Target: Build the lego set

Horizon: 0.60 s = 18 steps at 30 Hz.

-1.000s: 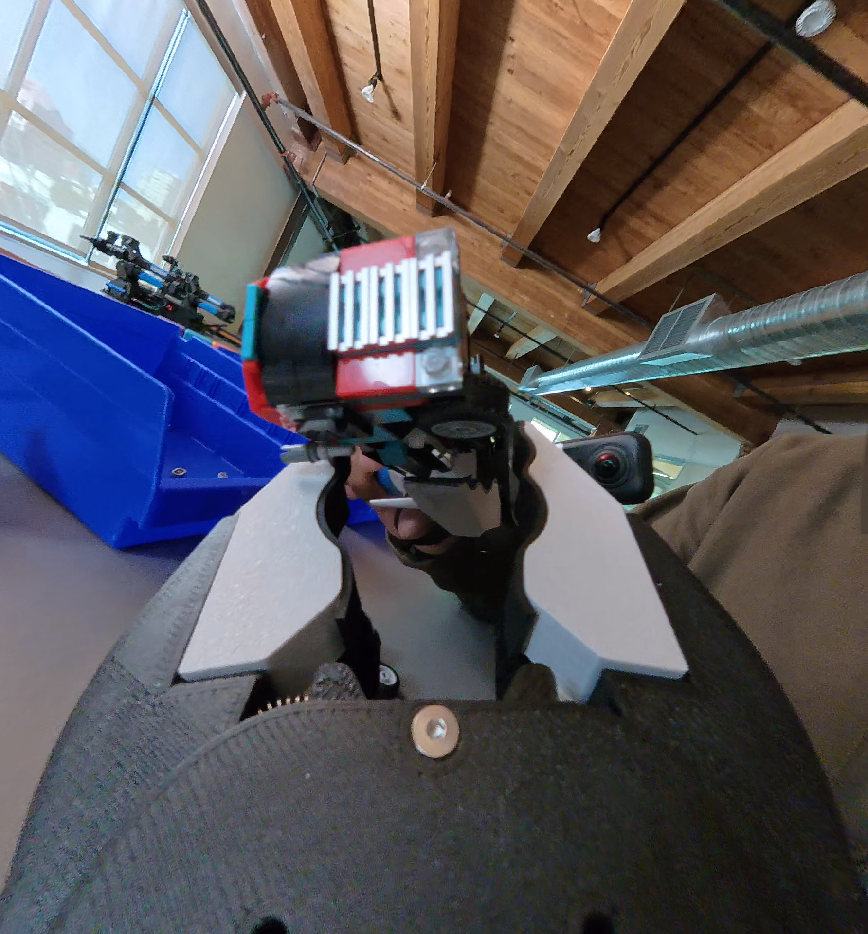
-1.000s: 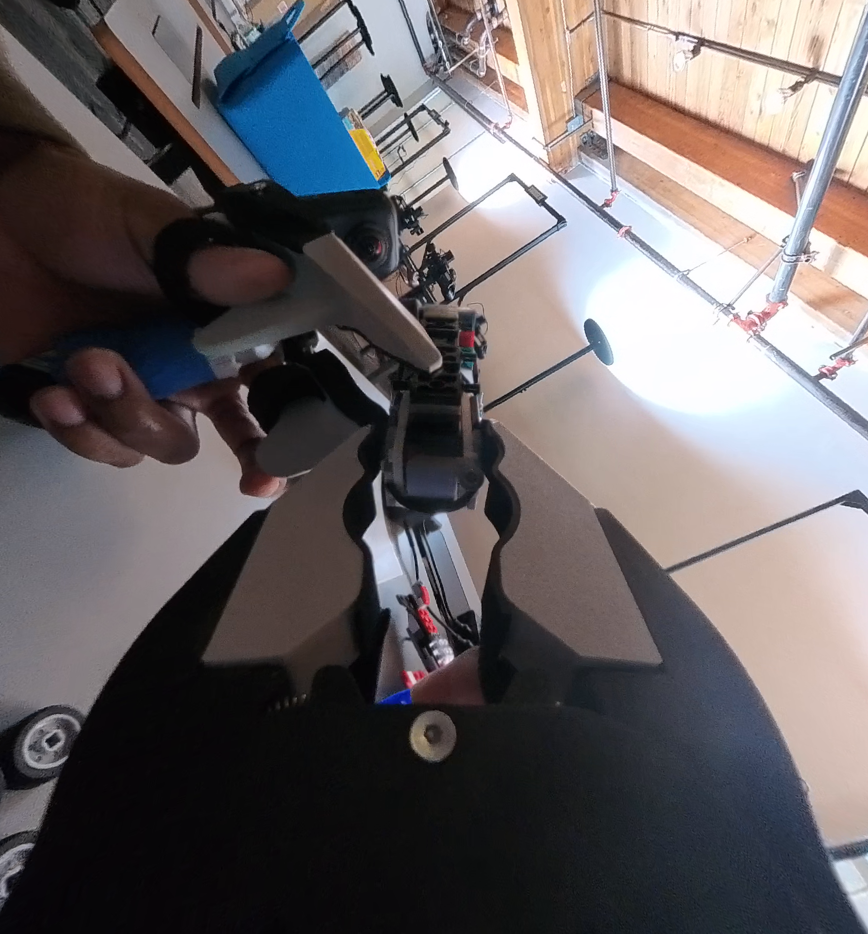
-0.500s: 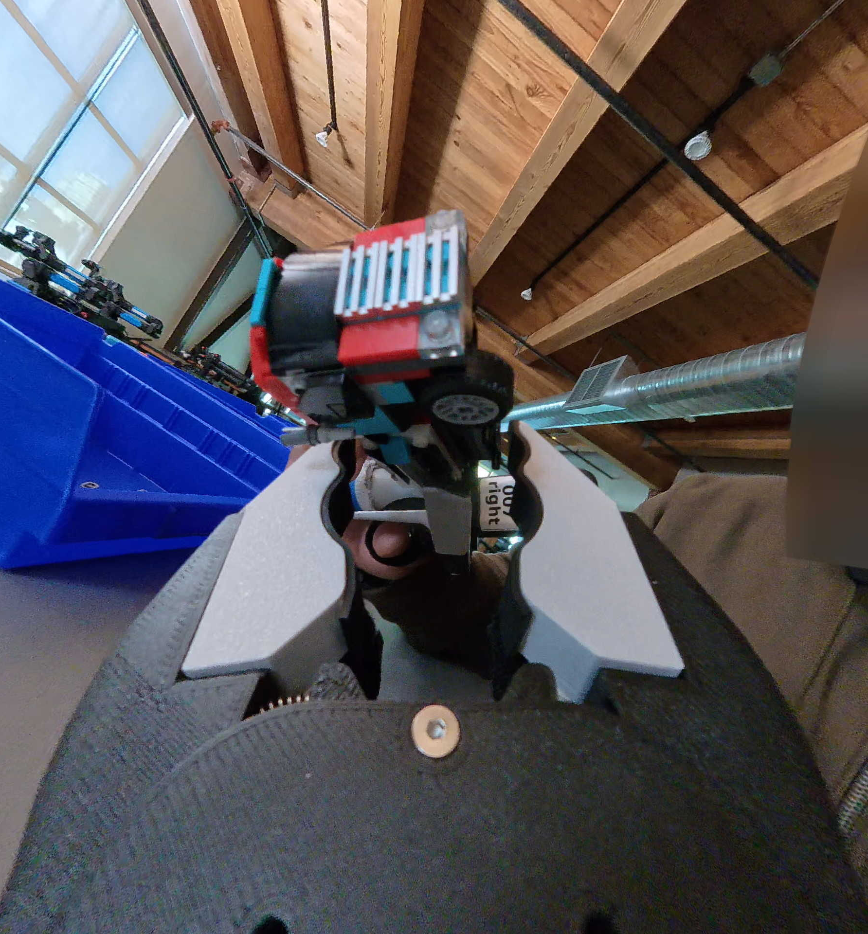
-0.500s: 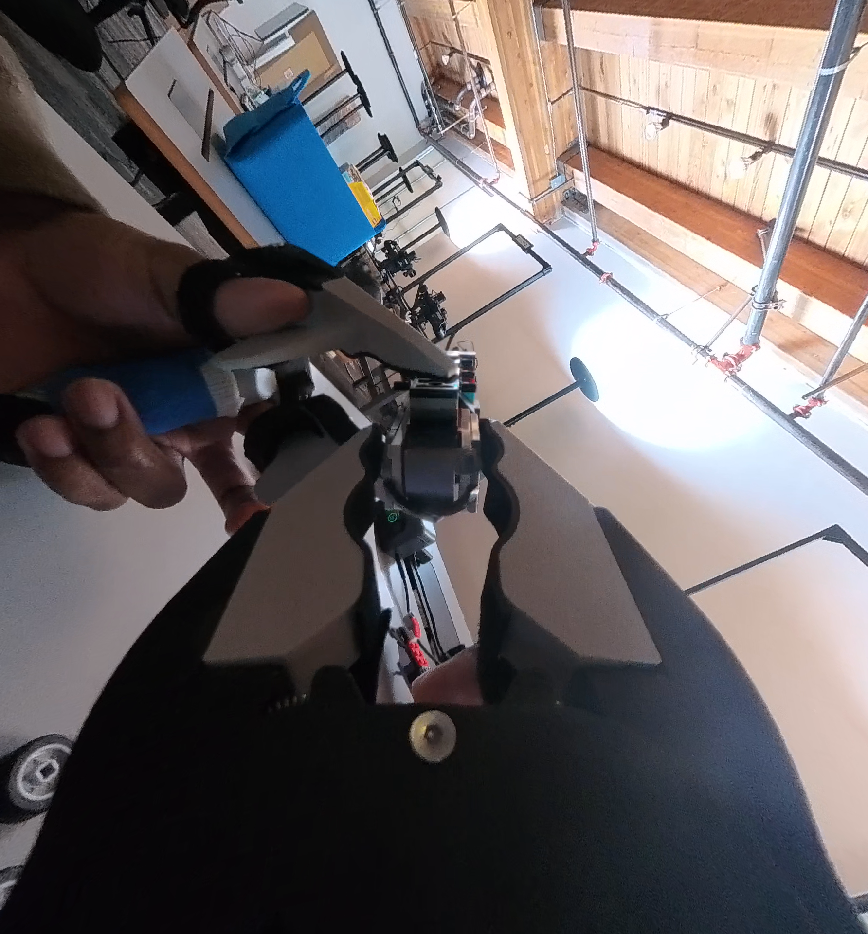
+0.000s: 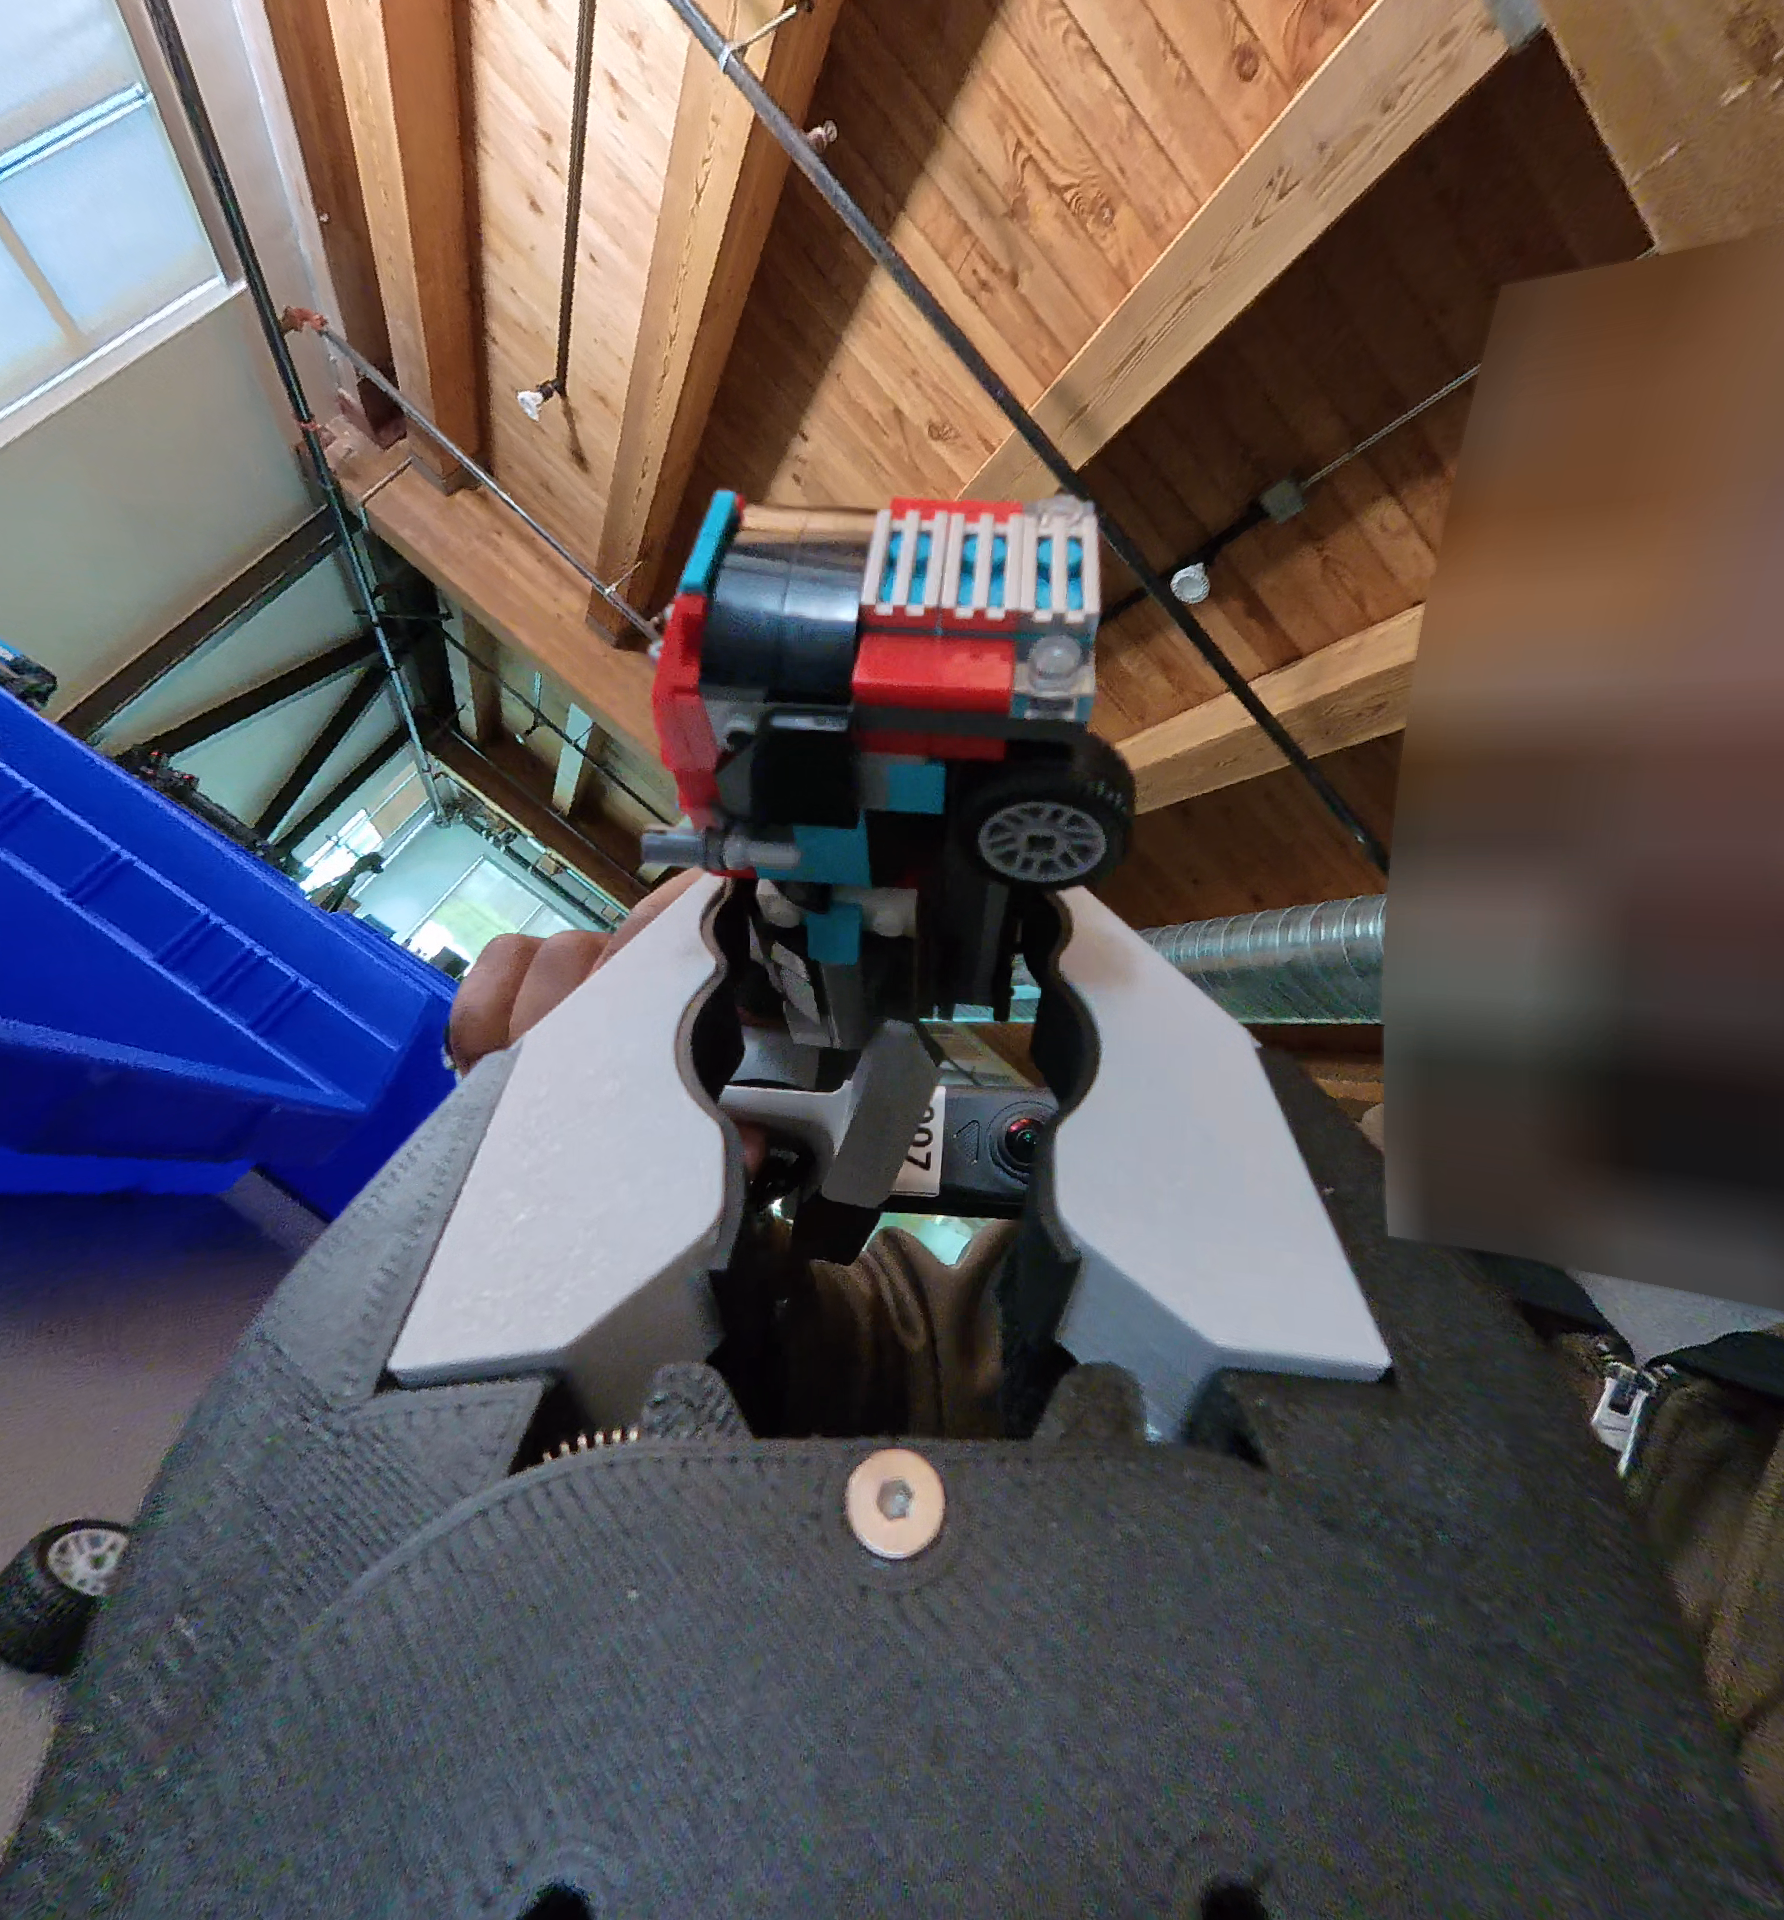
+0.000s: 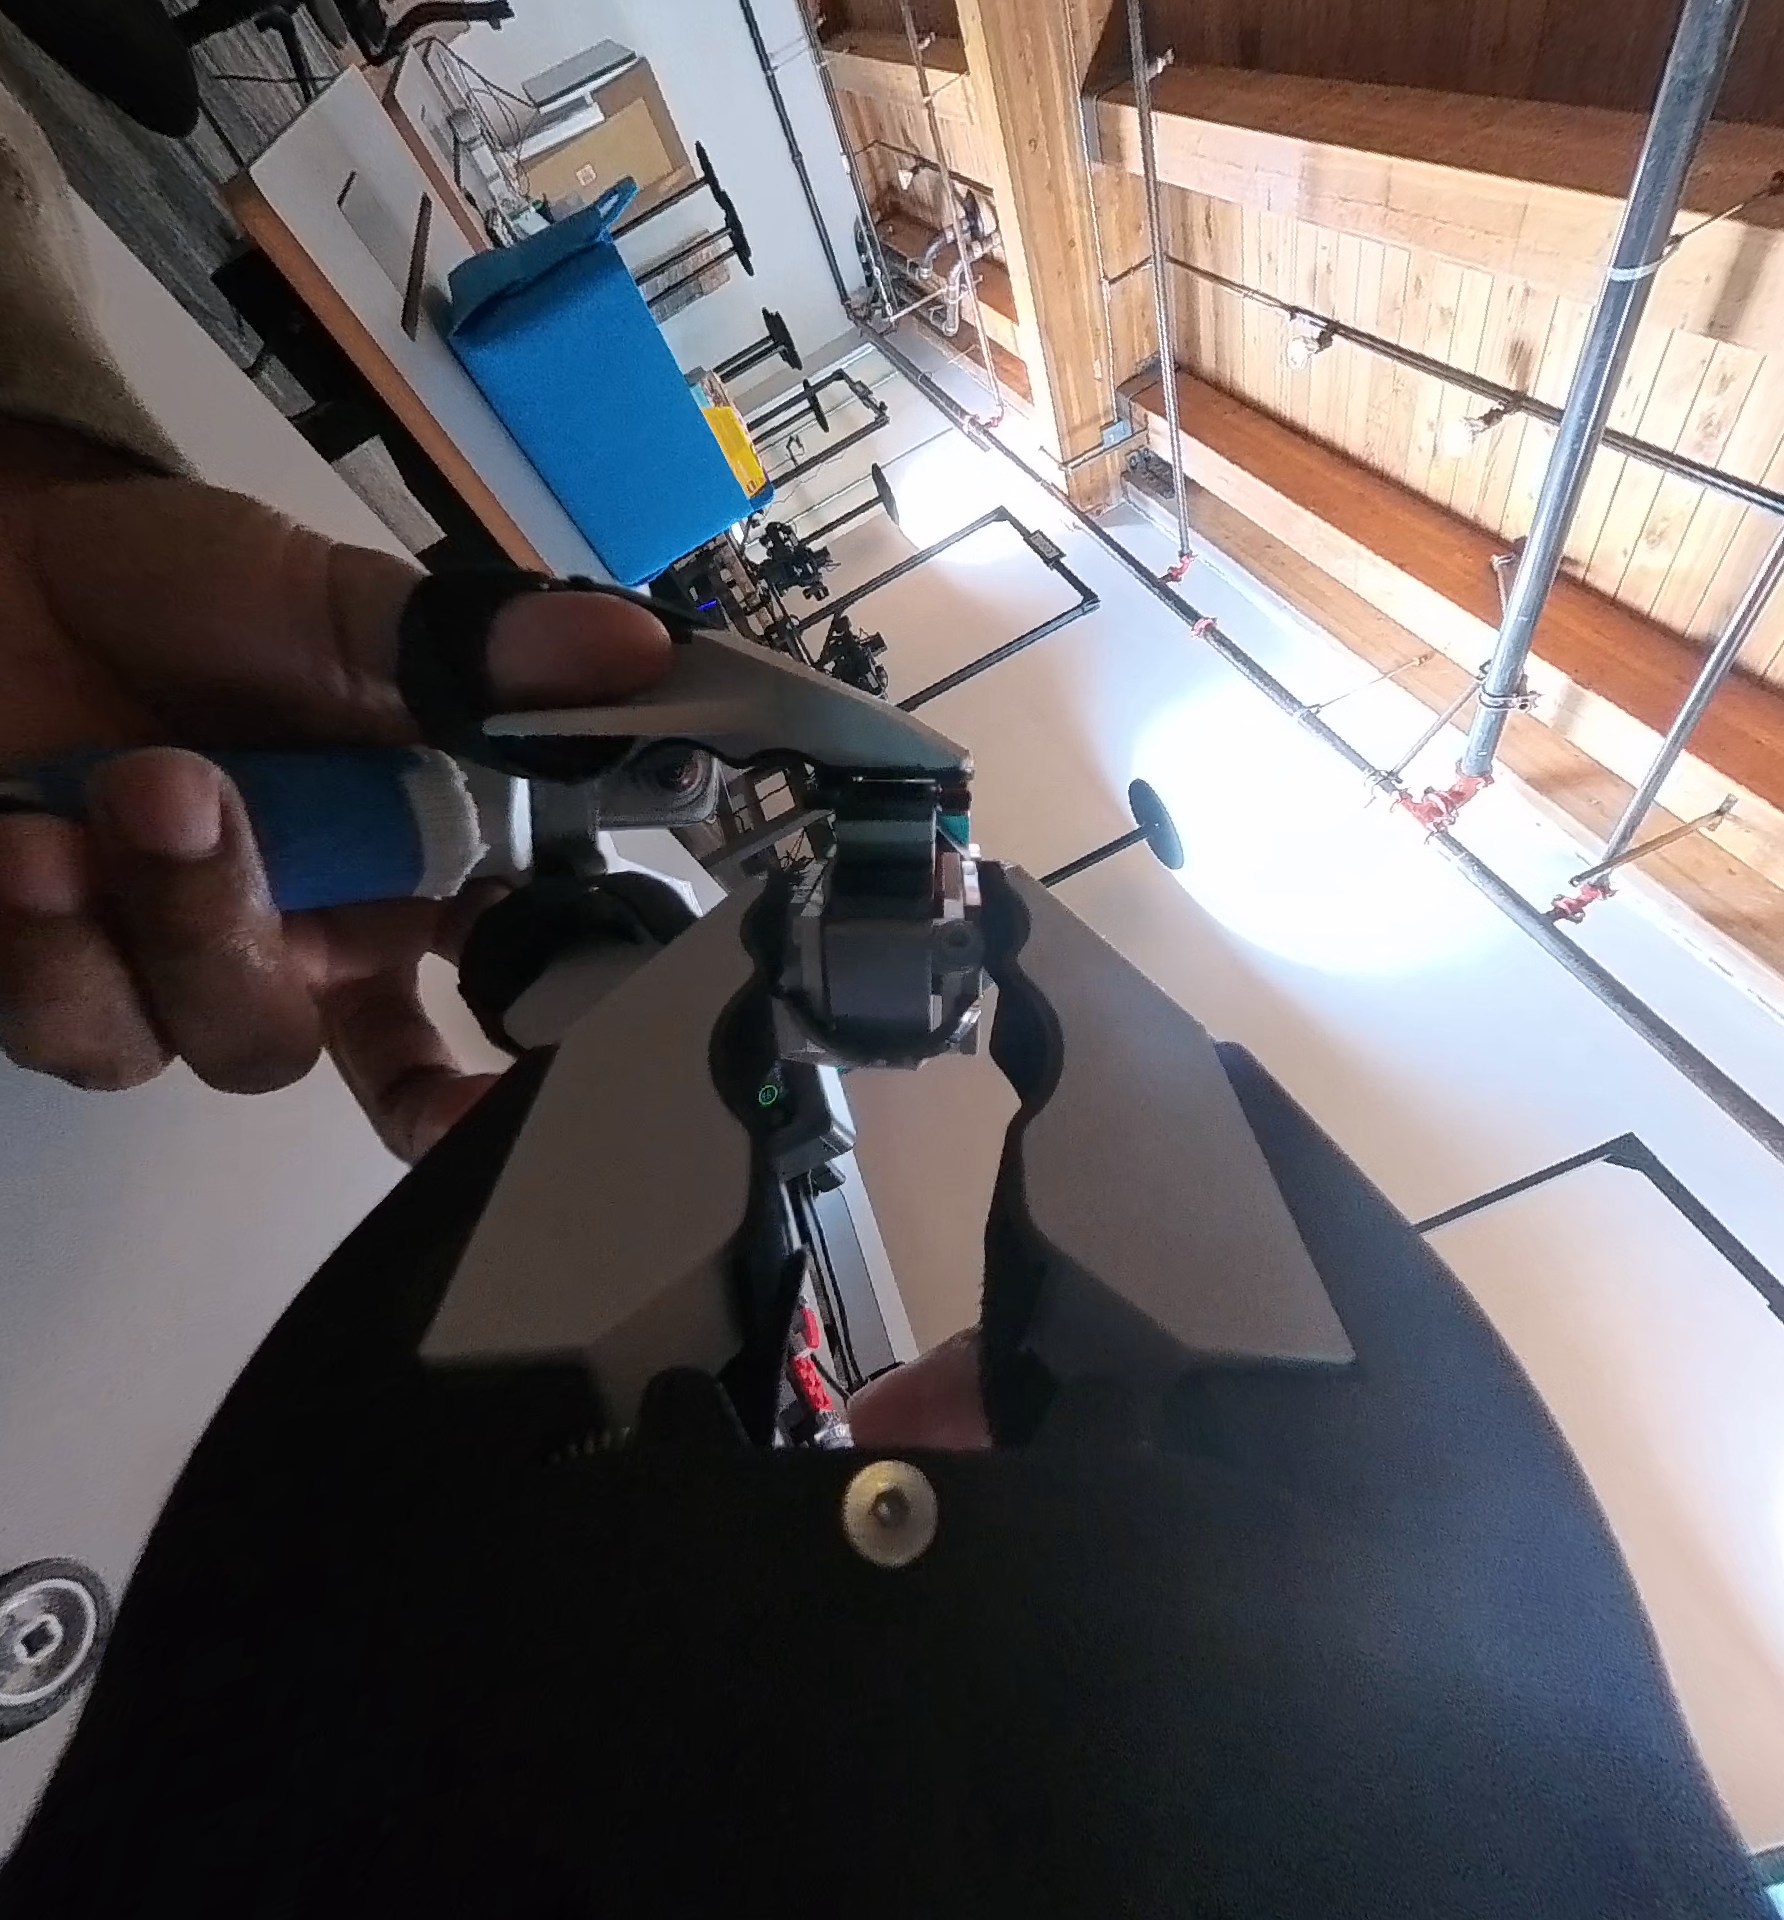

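Note:
A toy brick truck (image 5: 888, 707), red, teal, black and grey with one wheel (image 5: 1049, 831) fitted, is held up in the air. My right gripper (image 6: 877, 914) is shut on its dark grey end (image 6: 877, 966), with both pads against it. One right finger (image 5: 872, 1132) shows below the truck in the left wrist view. My left gripper (image 5: 883, 909) is open, and the truck's lower part stands between its fingers with a gap on each side. In the right wrist view one left finger (image 6: 763, 717) lies along the truck's top. The other (image 6: 555, 997) stands off it.
A blue bin (image 5: 140, 987) stands at the left on the grey table (image 5: 36, 1403). Loose wheels lie on the table (image 5: 52, 1595) (image 6: 20, 1652). A hand (image 6: 192, 831) holds the left gripper's blue handle. A blue box (image 6: 597, 416) sits on a far table. My two grippers' fingertips are within a few centimetres of each other.
My left gripper's fingers have narrowed and moved up around the truck's lower part. The right gripper has kept its hold on the truck throughout. Both views have tilted.

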{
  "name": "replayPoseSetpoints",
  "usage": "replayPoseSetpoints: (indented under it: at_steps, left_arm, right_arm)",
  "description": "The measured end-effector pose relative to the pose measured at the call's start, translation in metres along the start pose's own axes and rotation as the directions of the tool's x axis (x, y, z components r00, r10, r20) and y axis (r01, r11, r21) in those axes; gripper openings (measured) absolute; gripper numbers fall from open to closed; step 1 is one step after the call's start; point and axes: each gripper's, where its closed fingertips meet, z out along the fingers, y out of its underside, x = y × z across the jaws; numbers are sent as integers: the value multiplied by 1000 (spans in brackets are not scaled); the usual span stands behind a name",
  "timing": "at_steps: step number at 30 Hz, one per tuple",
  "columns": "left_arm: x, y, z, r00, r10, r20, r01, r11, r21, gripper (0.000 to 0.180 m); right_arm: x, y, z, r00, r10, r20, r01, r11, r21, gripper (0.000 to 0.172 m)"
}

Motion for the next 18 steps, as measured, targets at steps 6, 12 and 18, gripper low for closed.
replayPoseSetpoints:
  at_steps: [6,12,18]
  left_arm:
    - [3,-1,1,999,-39,-37,40,998,41,55]
    - [6,-3,2,988,-122,-93,129,989,76,55]
    - [6,-6,-1,999,-11,-45,15,994,104,54]
  right_arm:
    - [0,-4,1,1000,8,-13,-8,1000,19,40]
    - [0,-9,2,999,28,-18,-28,999,45,40]
    - [0,-7,5,999,21,-27,-20,999,26,40]
